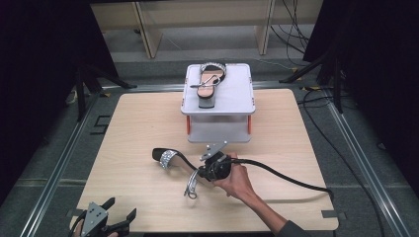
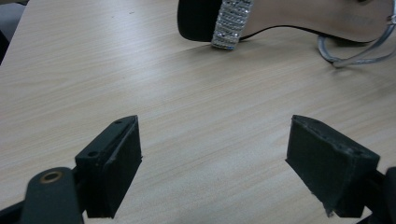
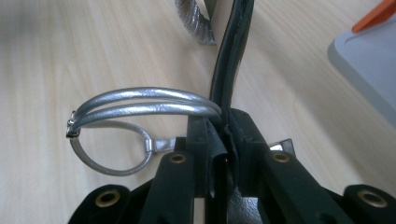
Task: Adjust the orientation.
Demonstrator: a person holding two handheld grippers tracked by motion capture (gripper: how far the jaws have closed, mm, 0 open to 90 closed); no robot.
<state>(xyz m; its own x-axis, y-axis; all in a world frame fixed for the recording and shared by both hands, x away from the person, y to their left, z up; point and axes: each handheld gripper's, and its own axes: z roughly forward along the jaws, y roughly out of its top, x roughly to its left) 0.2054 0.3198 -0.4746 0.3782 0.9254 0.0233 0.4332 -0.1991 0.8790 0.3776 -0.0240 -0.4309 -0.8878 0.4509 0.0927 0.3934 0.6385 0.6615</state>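
Right hand-held gripper (image 1: 201,173): my jaws are clamped on the sandal (image 1: 175,159) at its heel end, the sole pinched on edge between the pads.
Left hand-held gripper (image 1: 120,213): jaws wide apart, nothing between them, resting at the near left corner of the worktop (image 1: 128,123).
Sandal: mid-worktop, near side of the rack (image 1: 217,98); toe with its glitter band points left and away, silver straps (image 3: 140,100) hang out beside my jaws.
Long axis: runs from my right gripper leftward; the toe is the free end.
Second sandal (image 1: 210,81): lies on the rack's top shelf, lengthwise front to back.
Coming move, I judge: lift forward to the shelf beside its mate; my right hand is nearer.
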